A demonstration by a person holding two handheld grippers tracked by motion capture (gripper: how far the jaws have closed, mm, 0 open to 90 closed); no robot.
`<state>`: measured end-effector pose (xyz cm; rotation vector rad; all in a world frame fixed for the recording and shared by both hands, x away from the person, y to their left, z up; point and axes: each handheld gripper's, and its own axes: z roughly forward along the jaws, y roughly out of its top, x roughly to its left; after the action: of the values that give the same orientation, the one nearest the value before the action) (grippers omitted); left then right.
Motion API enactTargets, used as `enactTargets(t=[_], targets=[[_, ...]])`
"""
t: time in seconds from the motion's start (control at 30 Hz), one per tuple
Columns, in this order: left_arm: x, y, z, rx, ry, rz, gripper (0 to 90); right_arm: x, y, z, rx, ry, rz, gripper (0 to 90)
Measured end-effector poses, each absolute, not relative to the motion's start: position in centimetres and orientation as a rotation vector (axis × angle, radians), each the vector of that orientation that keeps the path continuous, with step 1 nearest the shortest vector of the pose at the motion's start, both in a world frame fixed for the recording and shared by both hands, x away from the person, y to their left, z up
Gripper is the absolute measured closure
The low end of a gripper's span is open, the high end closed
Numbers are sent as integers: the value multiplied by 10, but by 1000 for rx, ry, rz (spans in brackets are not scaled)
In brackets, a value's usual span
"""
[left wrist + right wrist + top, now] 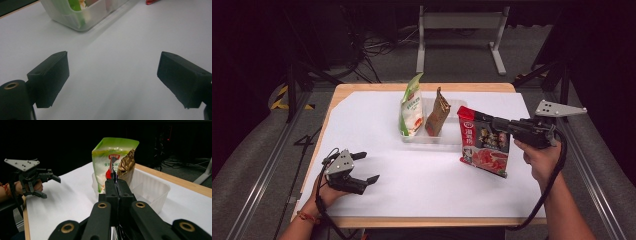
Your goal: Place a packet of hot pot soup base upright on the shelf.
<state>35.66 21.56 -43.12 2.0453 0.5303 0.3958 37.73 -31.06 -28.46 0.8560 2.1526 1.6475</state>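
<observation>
Red hotpot-base pouch (484, 142) hangs off the right claw (492, 121), pinched at its top edge, clear of the counter (362, 130). It sits right of the clear plastic tub (447, 136), near the tub's right end, tilted with its lower edge toward the person. In the right gripper view the right claw (117, 185) has both jaws pressed flat together, with a thin sliver of the pouch's edge (112, 175) sticking up between the tips.

Tub holds two bags, both standing upright: green-and-white bag (411, 107) at the left, brown foil bag (438, 114) just beside it on the right. Rest of the tub to the right of the brown bag is free. Same pair seen from the right gripper view: green-and-white bag (110, 162), brown foil bag (126, 167), tub (152, 190).

Left claw (364, 167) rests low on the near-left part of the counter, well apart from the tub and the pouch. Jaws spread wide, nothing between them; the left gripper view shows bare white sheet between the two pads (51, 77), the tub corner (80, 17) farther ahead, and a scrap of the red pouch (152, 2) at the top edge. Left claw (48, 186) also visible from the right gripper view, gaping.
</observation>
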Motion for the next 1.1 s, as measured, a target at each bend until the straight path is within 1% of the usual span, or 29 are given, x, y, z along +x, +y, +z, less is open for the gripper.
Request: enactTargets(t=[0.33,0.63,0.87,1.1], targets=[[357,215,-432,2051,532,391,110,379,-301,-271,865,2049,1642,898],[358,214,-433,2065,527,390,107,383,-286,-252,865,1956,1646,897],[358,214,-433,2066,522,391,108,394,-275,-238,876,1907,1626,897],[357,214,-433,2058,523,386,108,411,-263,-235,922,1871,1612,897]])
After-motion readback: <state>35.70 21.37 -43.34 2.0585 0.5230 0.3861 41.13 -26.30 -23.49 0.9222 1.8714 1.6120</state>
